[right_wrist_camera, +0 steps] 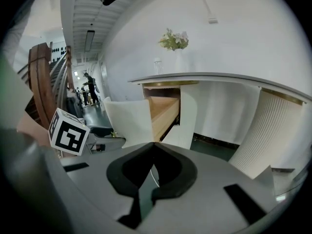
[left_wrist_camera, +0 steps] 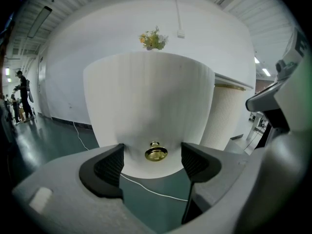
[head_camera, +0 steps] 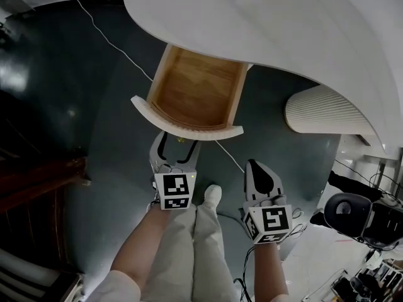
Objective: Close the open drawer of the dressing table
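Plainly apart, the left gripper's (head_camera: 177,145) jaws flank the brass knob (left_wrist_camera: 156,153) on the open drawer's (head_camera: 195,92) curved white front, not clamped on it. The right gripper's (right_wrist_camera: 155,147) jaws are together, empty, short of the drawer under the dressing table (head_camera: 271,24).

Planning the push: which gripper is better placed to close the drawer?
Left. The left gripper faces the drawer front up close, jaws apart with the brass knob centred between them. The right gripper is shut and off to the side.
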`<state>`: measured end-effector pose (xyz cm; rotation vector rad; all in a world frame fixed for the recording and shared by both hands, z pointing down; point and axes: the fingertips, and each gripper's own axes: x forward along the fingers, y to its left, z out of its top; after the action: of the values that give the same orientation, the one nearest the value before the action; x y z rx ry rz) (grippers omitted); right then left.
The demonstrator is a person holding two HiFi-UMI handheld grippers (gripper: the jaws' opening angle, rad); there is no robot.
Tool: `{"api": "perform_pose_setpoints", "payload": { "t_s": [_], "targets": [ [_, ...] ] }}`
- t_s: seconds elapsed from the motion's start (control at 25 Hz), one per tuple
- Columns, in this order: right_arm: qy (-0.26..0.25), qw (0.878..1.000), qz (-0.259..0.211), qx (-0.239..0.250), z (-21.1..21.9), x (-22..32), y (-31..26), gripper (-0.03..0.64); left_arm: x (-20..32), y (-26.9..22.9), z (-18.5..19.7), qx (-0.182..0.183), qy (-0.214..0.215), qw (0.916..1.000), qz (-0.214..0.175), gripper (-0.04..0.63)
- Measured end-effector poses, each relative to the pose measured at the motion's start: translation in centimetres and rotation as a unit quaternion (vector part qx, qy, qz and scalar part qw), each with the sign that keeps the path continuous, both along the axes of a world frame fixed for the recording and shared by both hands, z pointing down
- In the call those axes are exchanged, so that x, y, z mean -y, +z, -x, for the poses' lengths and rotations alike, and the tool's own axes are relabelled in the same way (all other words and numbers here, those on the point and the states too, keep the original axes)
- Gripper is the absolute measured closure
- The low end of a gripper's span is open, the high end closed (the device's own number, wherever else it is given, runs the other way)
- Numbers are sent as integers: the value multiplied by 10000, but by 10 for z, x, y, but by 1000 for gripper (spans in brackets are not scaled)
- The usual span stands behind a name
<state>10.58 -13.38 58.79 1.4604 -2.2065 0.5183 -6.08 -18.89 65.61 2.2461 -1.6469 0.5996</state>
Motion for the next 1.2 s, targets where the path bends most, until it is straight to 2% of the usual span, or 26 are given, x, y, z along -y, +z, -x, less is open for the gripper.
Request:
{"api": "perform_pose_setpoints", "payload": {
  "t_s": [0.16,0.44,0.84,1.2],
  "targets": [
    [118,9999,-66,-25,4,8,-6,623,13,0,1,86,66,9999,-23,227],
    [347,9993,-168,-21,14,8,-13,623,23,-1,4,-46,102,9999,-54,229],
    [550,9984,-112,-3,-4,21,-9,623,64,-2,-13,-127,14,9999,-24,227],
    [447,9989,-156,15,-15,46,0,623,93,-3,-22,-48,18,9999,-130,227]
  ]
}}
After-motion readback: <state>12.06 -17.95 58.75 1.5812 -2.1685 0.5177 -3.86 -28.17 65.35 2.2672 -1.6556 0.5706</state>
